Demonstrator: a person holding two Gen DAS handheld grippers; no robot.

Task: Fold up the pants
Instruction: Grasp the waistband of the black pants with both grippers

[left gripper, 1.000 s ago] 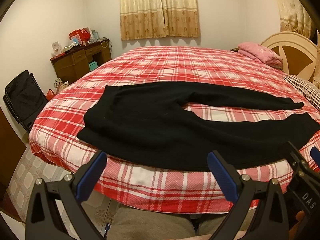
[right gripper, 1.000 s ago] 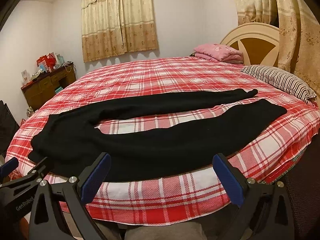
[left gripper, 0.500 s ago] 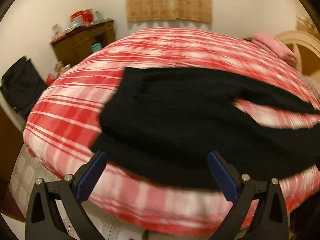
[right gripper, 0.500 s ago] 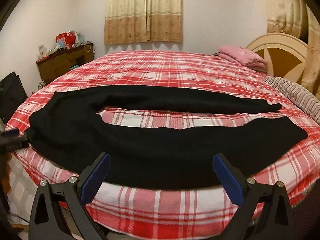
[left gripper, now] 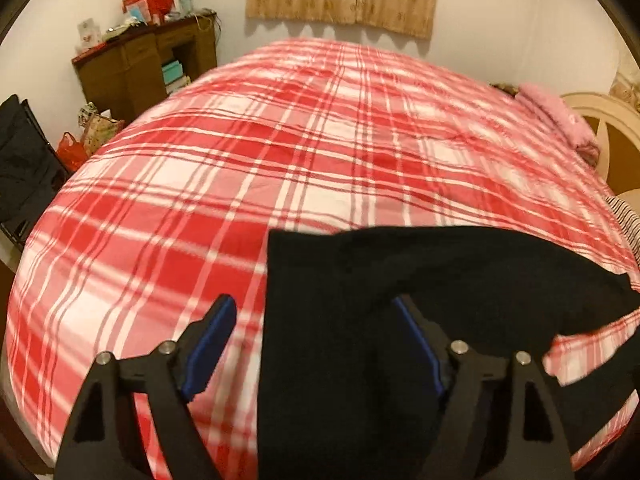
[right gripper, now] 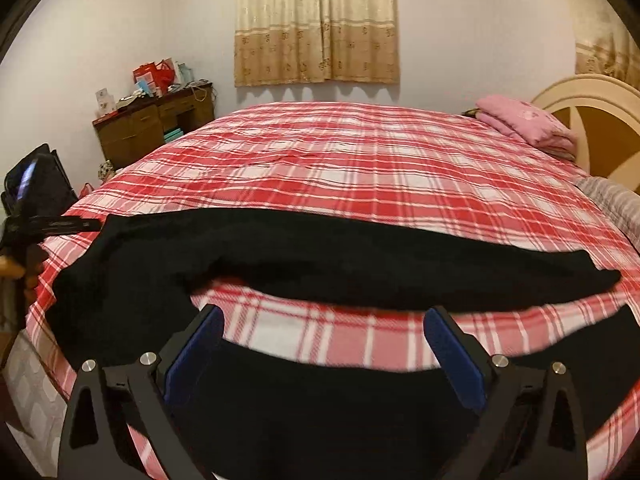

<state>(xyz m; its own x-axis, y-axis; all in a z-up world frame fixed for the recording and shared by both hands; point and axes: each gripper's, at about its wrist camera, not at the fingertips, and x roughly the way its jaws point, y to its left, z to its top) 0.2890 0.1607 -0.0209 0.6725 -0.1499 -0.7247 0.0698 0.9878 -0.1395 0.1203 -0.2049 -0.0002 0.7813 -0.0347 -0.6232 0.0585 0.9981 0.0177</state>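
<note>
Black pants (right gripper: 360, 264) lie spread on a red plaid bed (right gripper: 360, 168), waist at the left, two legs running right with a gap of bedcover between them. My left gripper (left gripper: 316, 340) is open, low over the waistband's far corner (left gripper: 320, 280); the cloth's left edge lies between its fingers and covers part of the right finger. My right gripper (right gripper: 324, 348) is open over the near leg (right gripper: 320, 400), its blue pads (right gripper: 188, 364) on either side of the cloth. The left gripper also shows at the left edge of the right wrist view (right gripper: 52, 224).
A brown dresser (right gripper: 156, 128) with red bags stands against the far wall. A black bag (left gripper: 24, 176) sits on the floor at left. A pink folded blanket (right gripper: 524, 124), a striped pillow (right gripper: 612, 196) and a cream headboard (right gripper: 592, 108) are at right.
Both grippers have moved forward and down onto the bed. The left went to the waist's far corner, the right over the near leg. Both stay open.
</note>
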